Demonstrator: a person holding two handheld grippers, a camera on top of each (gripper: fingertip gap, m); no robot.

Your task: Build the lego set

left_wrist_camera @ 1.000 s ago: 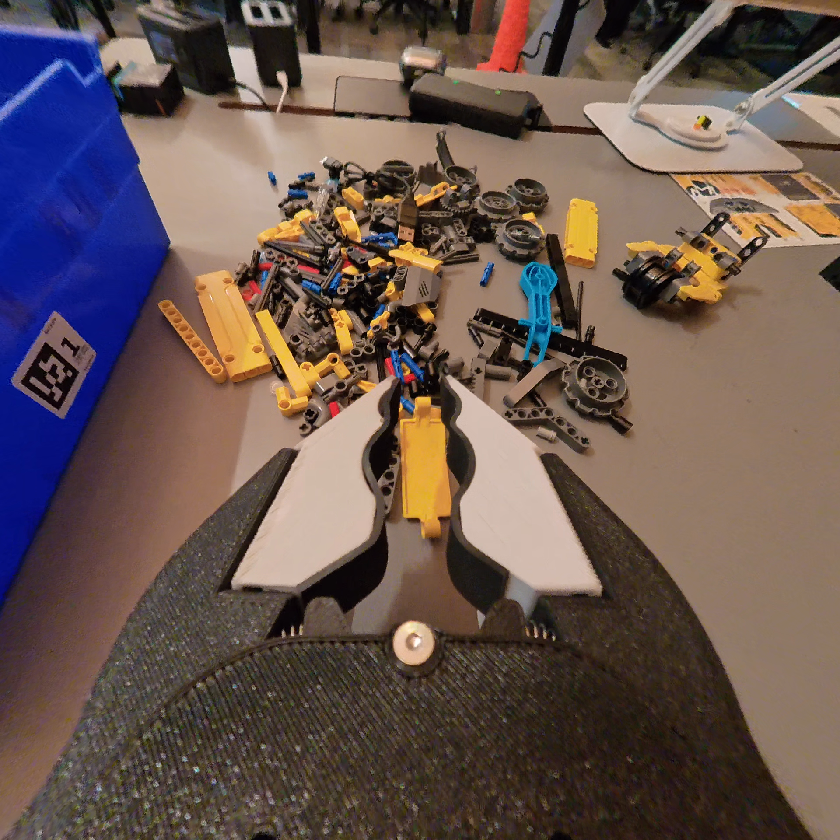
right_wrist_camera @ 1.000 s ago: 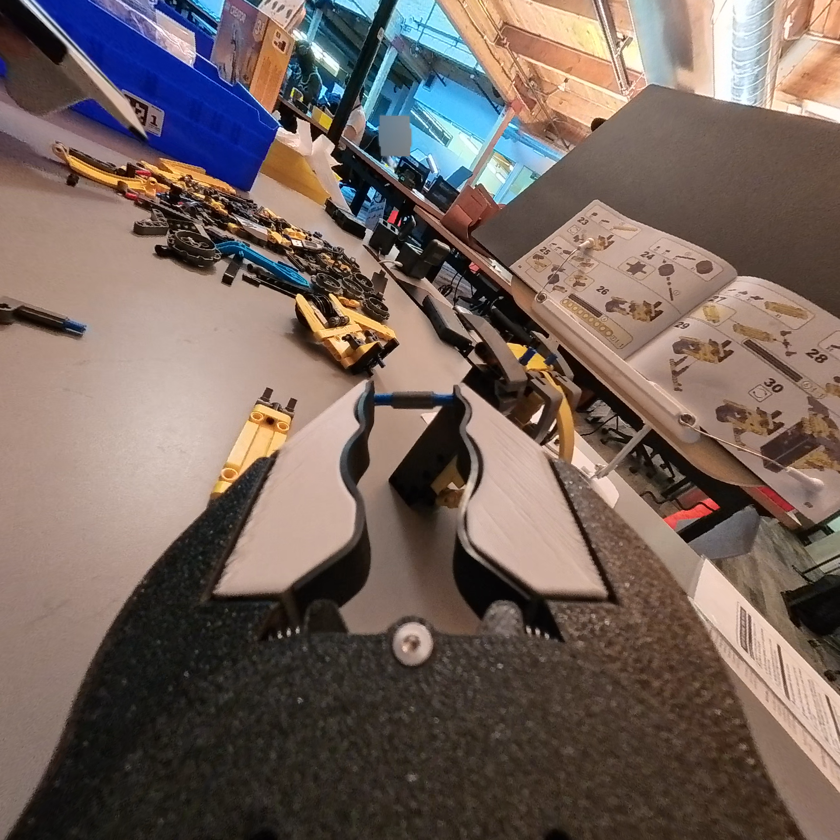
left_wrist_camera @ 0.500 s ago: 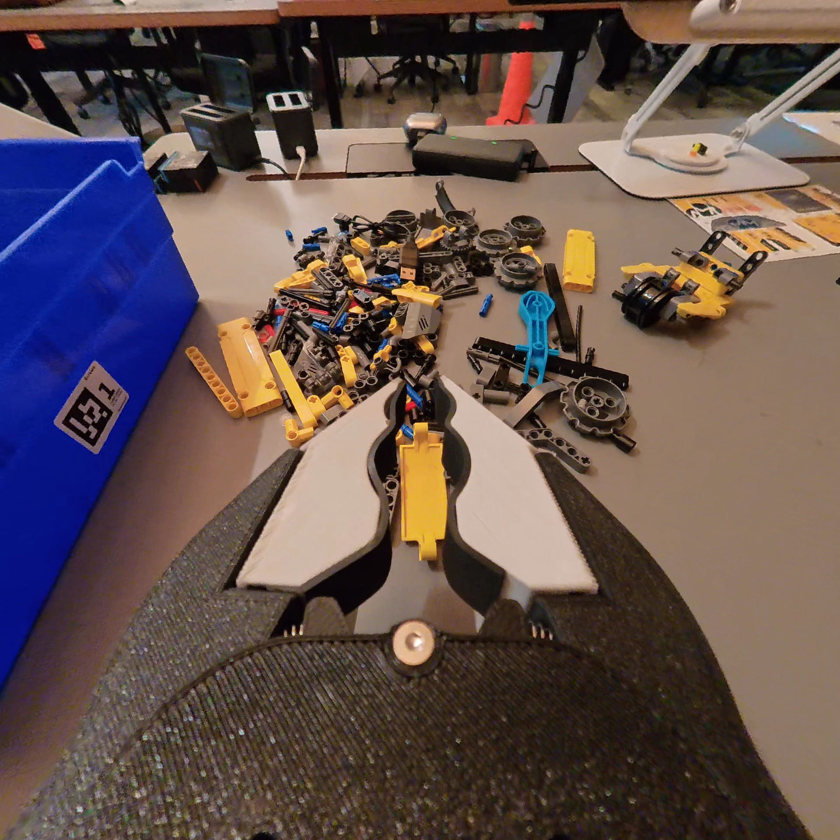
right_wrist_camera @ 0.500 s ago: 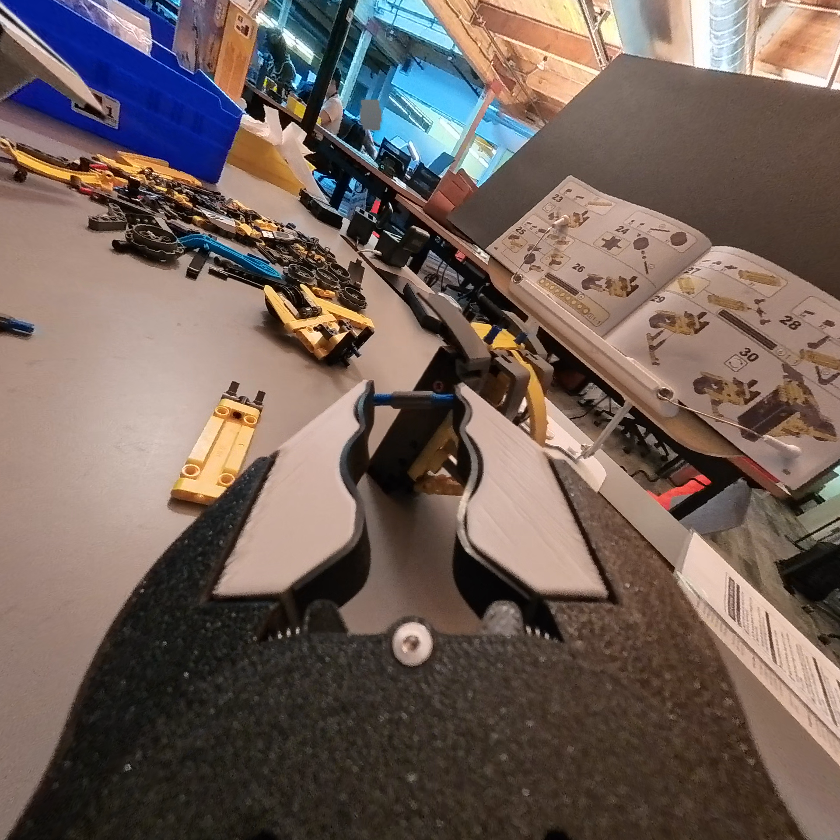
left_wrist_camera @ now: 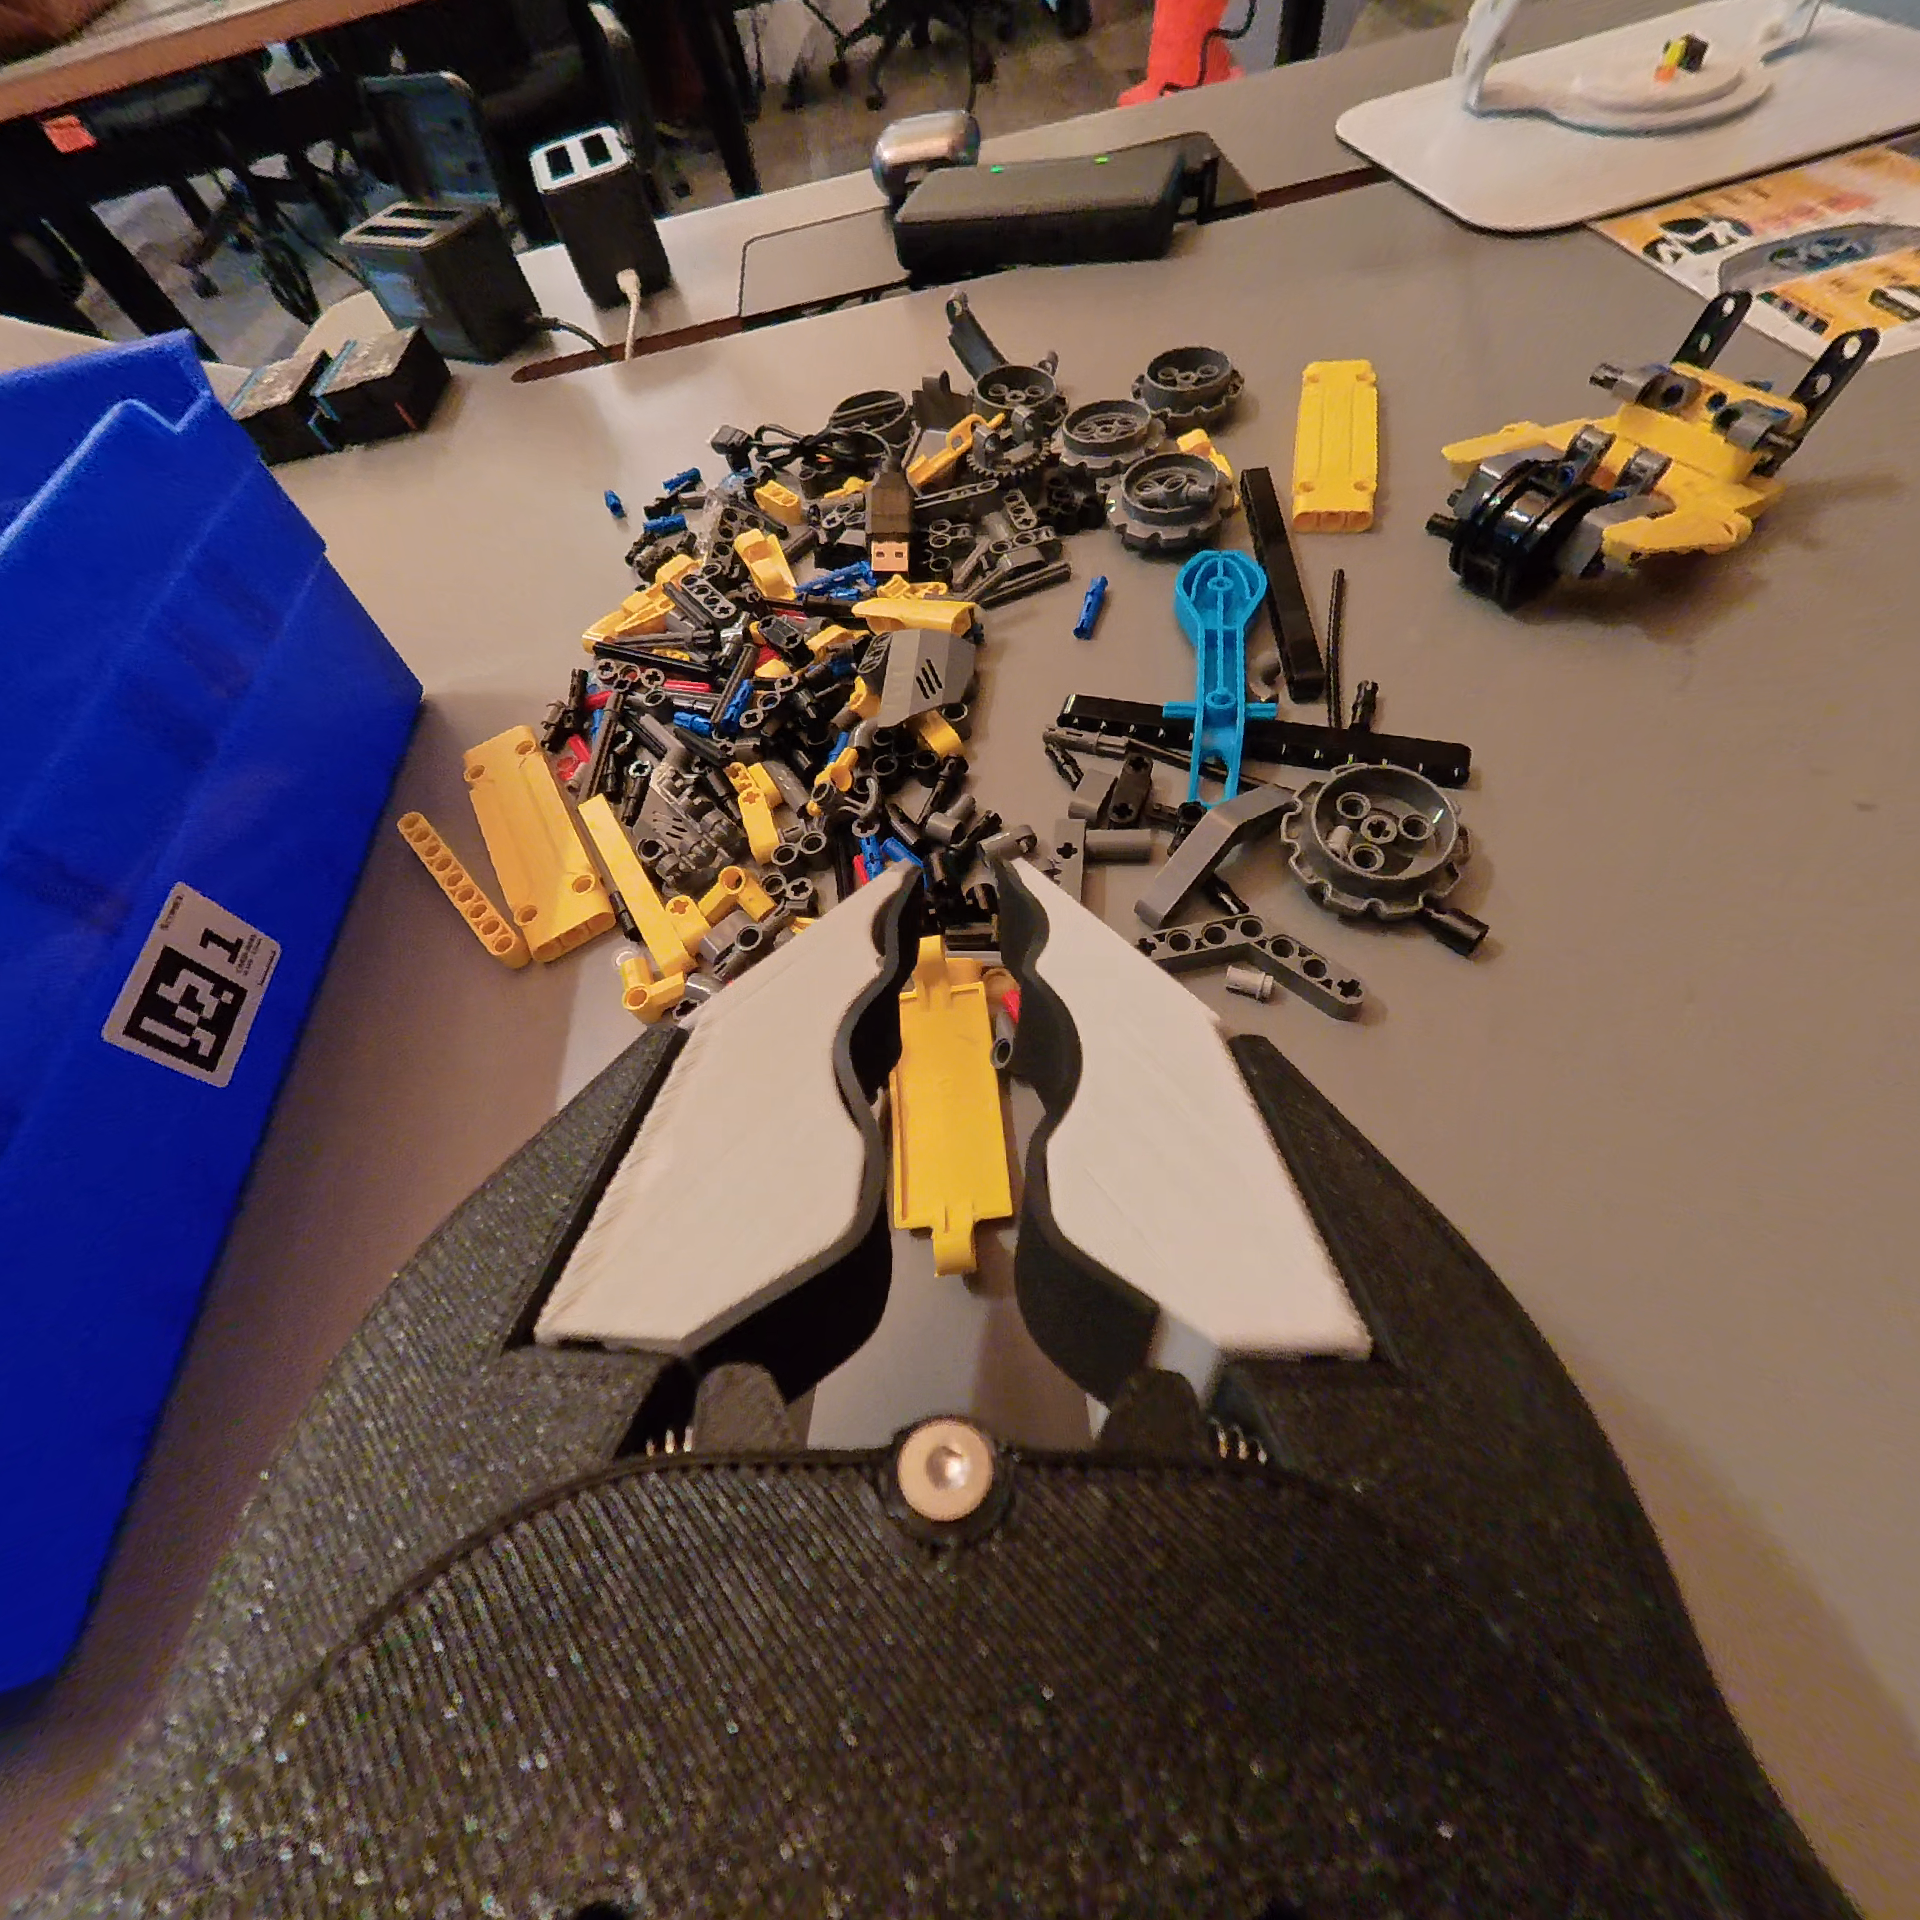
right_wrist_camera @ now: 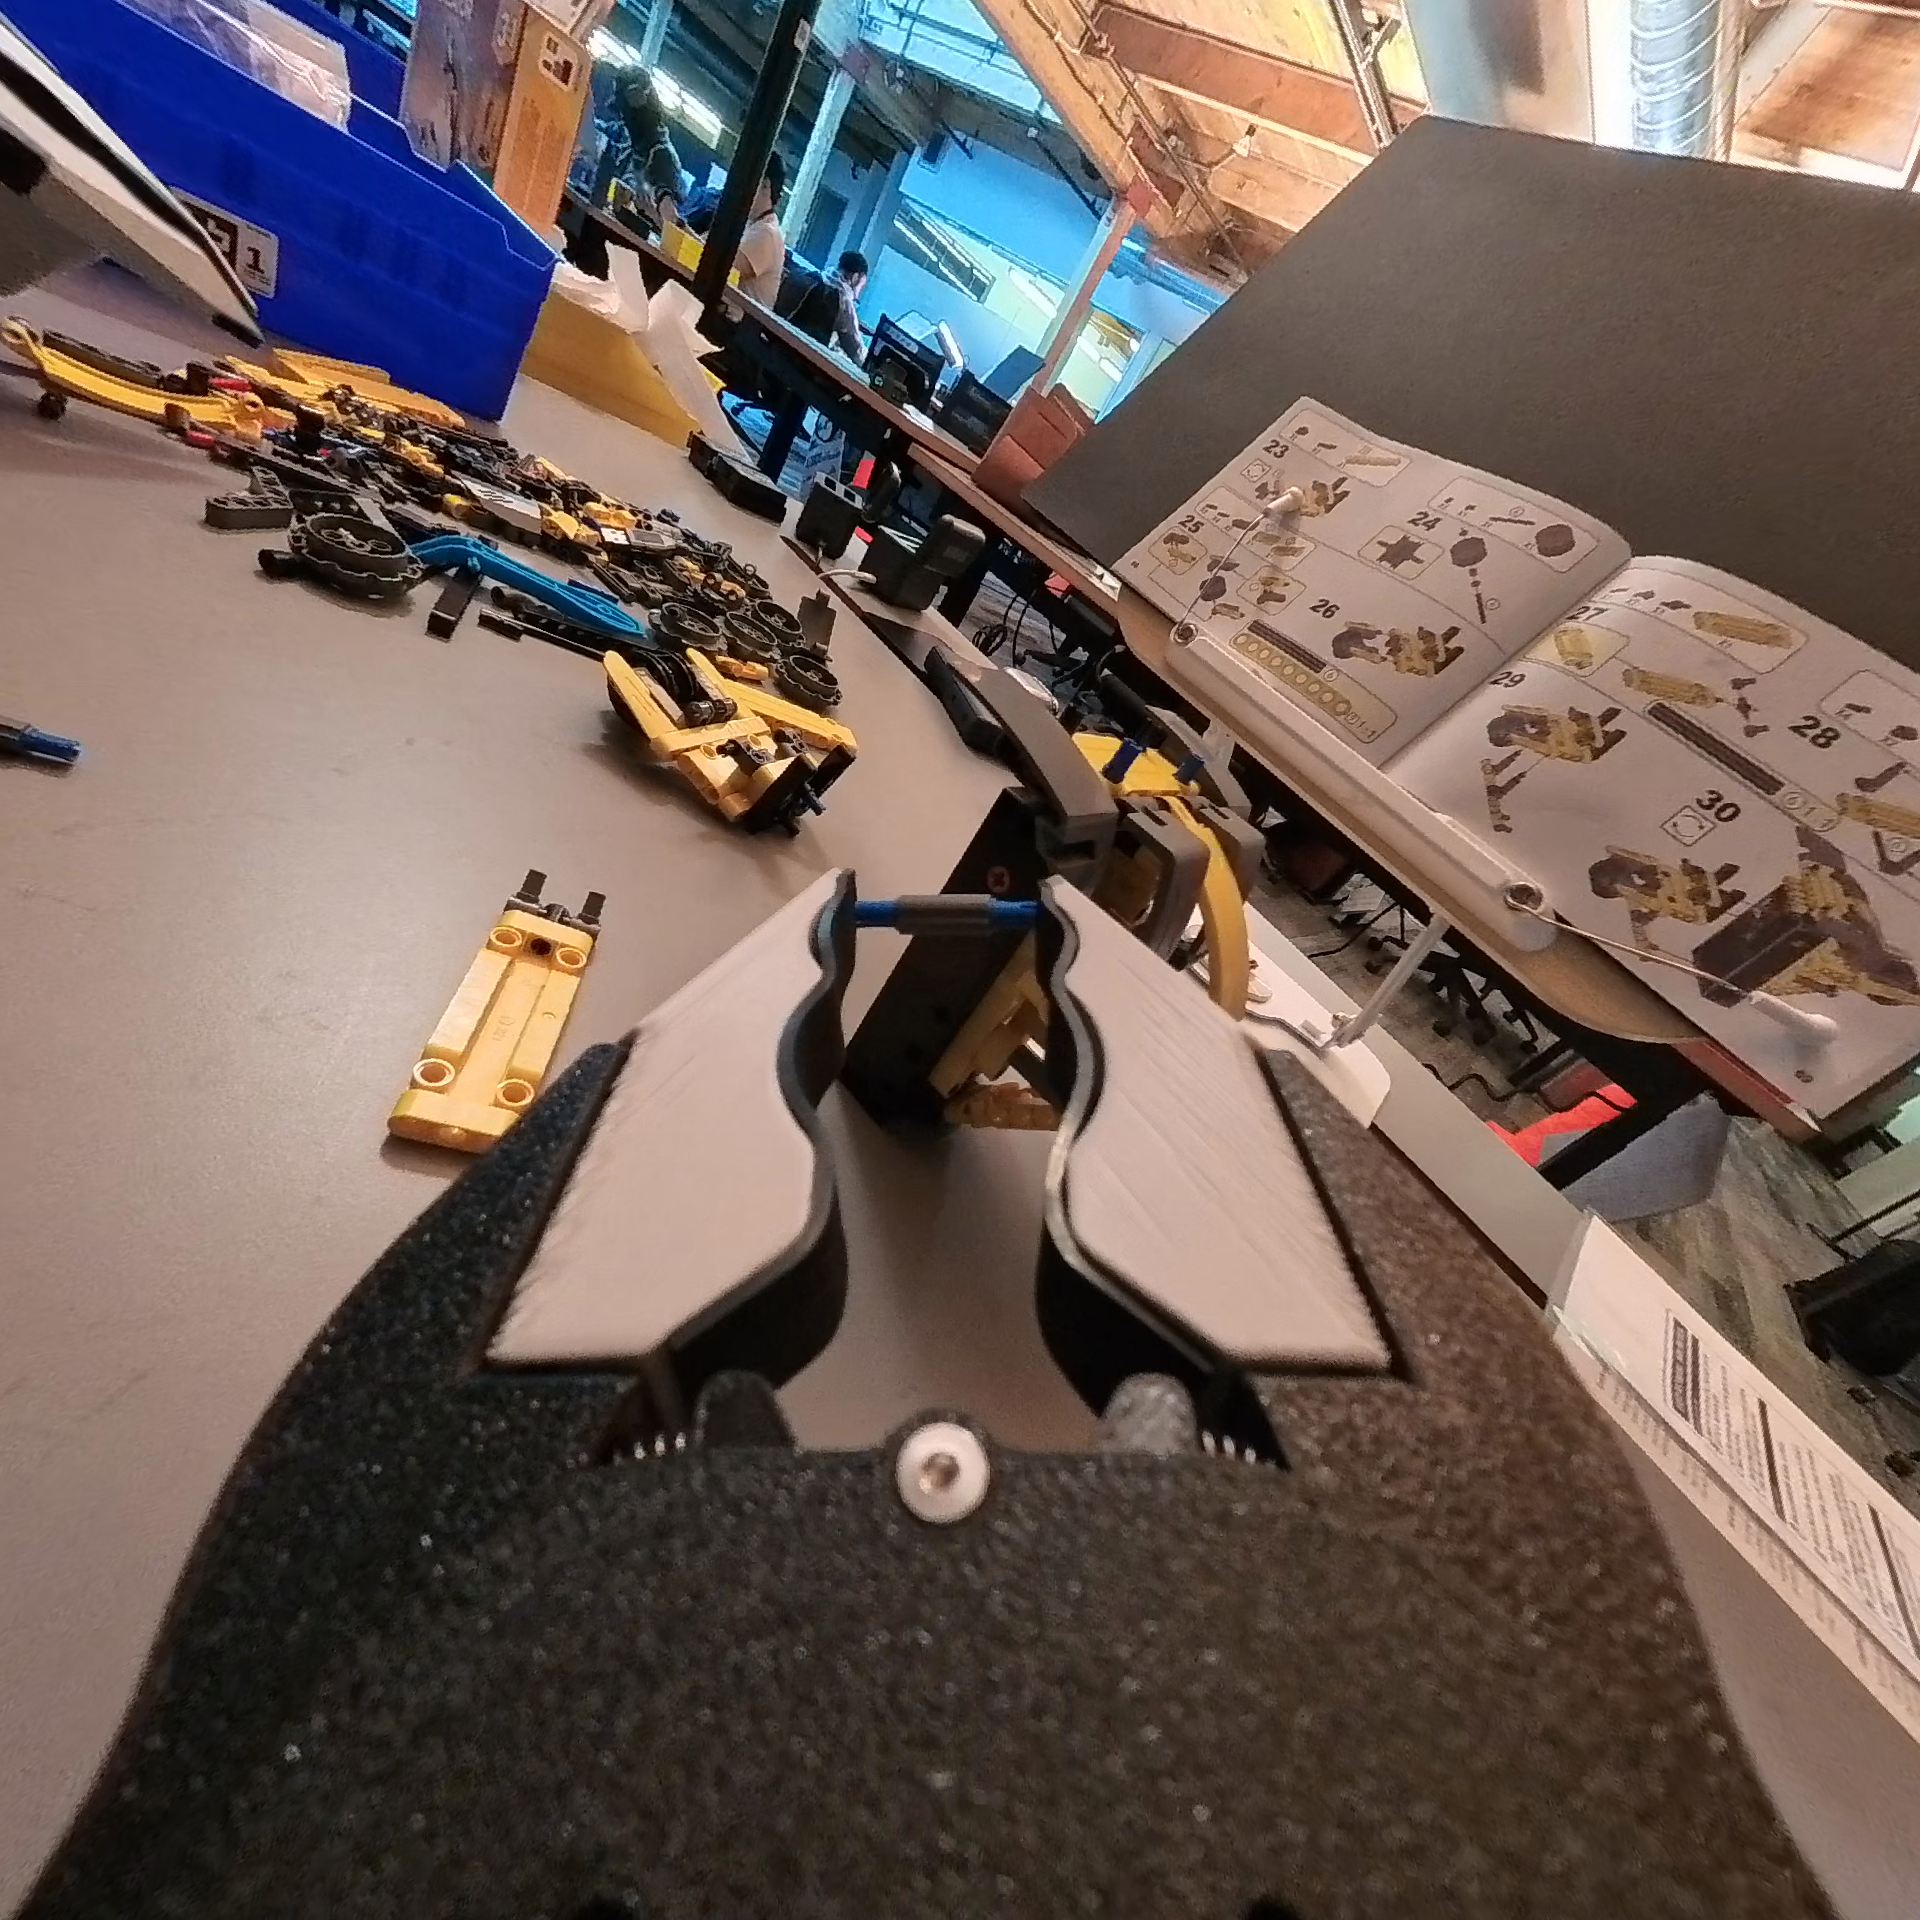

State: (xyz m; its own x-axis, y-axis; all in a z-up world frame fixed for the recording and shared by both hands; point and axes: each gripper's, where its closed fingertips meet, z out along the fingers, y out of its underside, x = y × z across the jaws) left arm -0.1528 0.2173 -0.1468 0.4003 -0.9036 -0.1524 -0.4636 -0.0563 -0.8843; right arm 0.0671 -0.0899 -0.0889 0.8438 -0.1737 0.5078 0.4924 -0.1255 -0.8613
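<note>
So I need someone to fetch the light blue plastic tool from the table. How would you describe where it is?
Start at the big blue bin, then cross the pile of loose building pieces to its far side from the bin. The light blue tool lies flat there, its narrow end crossing a long black beam. It is the only light blue piece, long with an oval openwork head.

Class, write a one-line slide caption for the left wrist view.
Left gripper shut on a yellow panel, above a pile of loose building pieces.

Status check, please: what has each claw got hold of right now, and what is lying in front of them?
Left gripper shut on yellow panel, over parts pile. Right gripper shut on blue-tipped pin, dark assembly just beyond.
</note>
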